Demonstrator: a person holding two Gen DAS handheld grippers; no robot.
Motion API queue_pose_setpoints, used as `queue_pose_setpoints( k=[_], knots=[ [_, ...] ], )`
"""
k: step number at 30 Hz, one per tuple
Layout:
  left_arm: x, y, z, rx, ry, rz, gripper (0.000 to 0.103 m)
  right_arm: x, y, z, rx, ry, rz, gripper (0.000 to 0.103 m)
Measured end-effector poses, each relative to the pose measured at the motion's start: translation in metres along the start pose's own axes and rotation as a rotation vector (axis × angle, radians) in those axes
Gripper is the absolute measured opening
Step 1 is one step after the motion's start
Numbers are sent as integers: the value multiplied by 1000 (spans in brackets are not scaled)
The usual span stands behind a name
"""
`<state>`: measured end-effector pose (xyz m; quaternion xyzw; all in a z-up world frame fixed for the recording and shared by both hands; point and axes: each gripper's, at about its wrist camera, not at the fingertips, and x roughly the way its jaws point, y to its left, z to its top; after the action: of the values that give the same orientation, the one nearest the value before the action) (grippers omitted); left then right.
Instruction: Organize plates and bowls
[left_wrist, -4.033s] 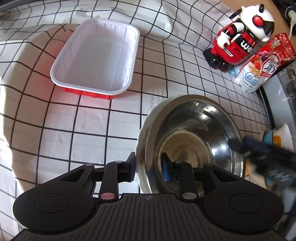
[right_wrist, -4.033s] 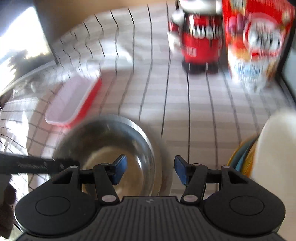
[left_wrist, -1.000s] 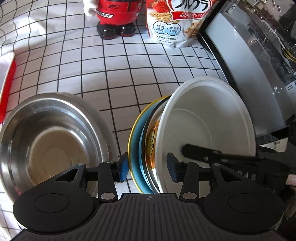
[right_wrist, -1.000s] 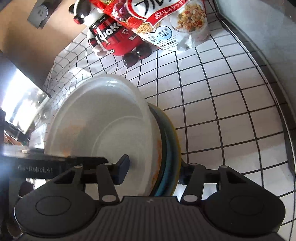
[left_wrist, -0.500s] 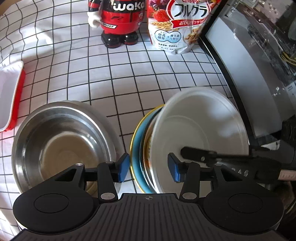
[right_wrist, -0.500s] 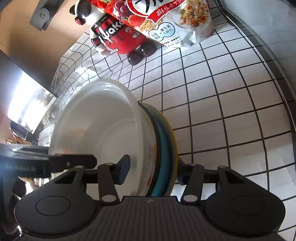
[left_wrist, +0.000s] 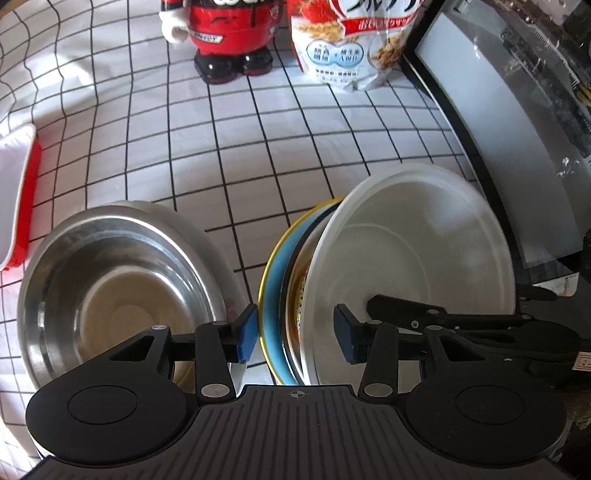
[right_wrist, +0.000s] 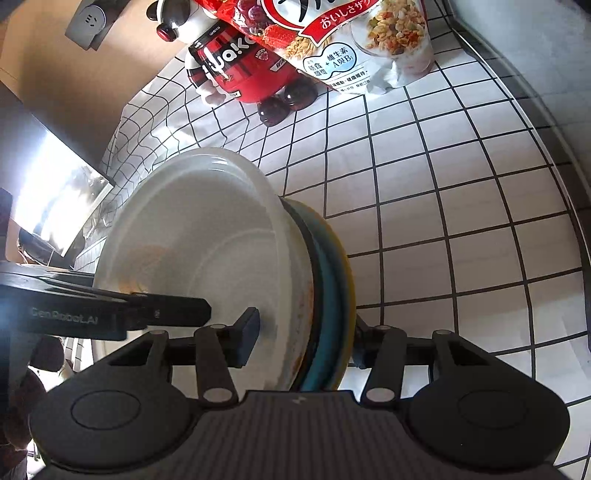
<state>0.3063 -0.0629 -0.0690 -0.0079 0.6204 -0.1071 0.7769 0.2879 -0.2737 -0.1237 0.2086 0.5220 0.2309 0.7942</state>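
A stack stands tilted on its edge: a white bowl (left_wrist: 413, 251) in front, a patterned dish (left_wrist: 297, 291) behind it, and a blue plate with a yellow rim (left_wrist: 275, 280) at the back. My right gripper (right_wrist: 303, 345) is shut on the stack, one pad inside the white bowl (right_wrist: 207, 236) and the other finger behind the blue plate (right_wrist: 328, 280). My left gripper (left_wrist: 295, 338) straddles the stack's near edge. Its jaws are closing slightly and I see no pad pressing. An empty steel bowl (left_wrist: 110, 280) sits to the left.
A red-and-white tray (left_wrist: 16, 192) lies at the far left on the checked cloth. A red robot figure (left_wrist: 229, 33) and a cereal bag (left_wrist: 343, 48) stand at the back. A black-framed grey panel (left_wrist: 498, 129) runs along the right side.
Four seconds ago both grippers were at the steel bowl; now both are at the stack, with the right one shut on it. Over the last second the right jaws narrowed slightly.
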Motion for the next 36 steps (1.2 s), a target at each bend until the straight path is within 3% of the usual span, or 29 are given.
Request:
queue_pose_setpoints(
  k=[4,13,23,28,32,36],
  knots=[
    [3,-6,-2,38,-1,27,48,-1,-1,-1,13,-5,4,50],
    [1,-7,-9,53,10,9,47,-8,0,-8,62,9,11,51],
    [3,-24,-17,173,-22,62,50,-14,11,-23,-1,-2,-41,55],
    [2,-18,-16,194,-20,17,49,-14,13,-24,-24,-8,-50,56],
    [4,-25,-16,252,0,35,51,-15,12,-24,-21,-11,-46,56],
    [8,-24,-8,223,15,8,53,-17,11,-25,-25,-27,-61,55]
  ],
)
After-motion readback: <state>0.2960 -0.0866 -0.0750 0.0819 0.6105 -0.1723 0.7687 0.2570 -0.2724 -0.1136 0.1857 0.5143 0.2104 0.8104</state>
